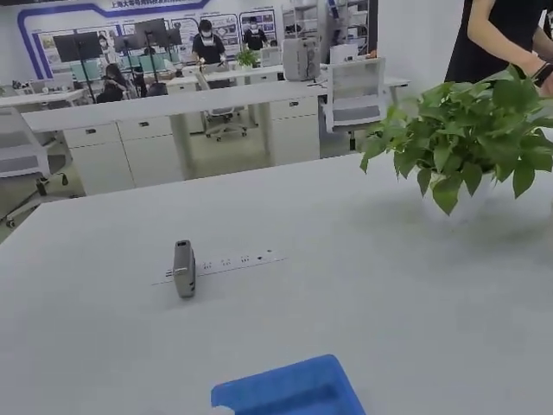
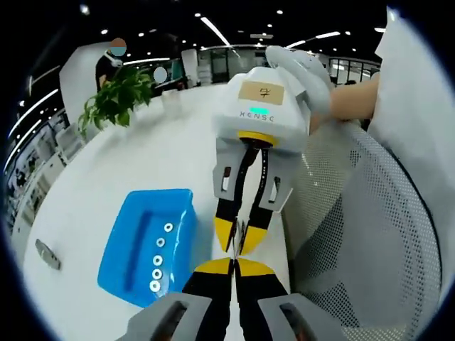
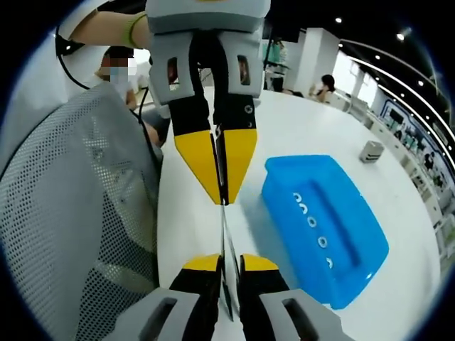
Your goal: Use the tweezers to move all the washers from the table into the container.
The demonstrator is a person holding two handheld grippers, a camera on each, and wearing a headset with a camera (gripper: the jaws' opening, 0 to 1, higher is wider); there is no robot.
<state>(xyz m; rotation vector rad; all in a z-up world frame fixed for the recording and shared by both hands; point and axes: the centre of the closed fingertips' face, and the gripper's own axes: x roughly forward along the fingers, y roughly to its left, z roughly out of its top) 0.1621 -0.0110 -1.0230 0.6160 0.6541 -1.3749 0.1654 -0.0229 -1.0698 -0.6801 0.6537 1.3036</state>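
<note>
Facing tip to tip over the white surface [image 1: 389,285] edge: left tool [image 2: 233,264] and right tool [image 3: 226,259]. Both have jaws pressed onto the thin tweezers [image 3: 225,231], which span between them. Five washers [image 2: 158,257] lie in a row inside the blue container [image 2: 124,234], which sits on the surface just beside the tools.

Bright, even glow from ceiling lights [image 2: 213,30]; soft head view, heavy fisheye distortion at edges.
</note>
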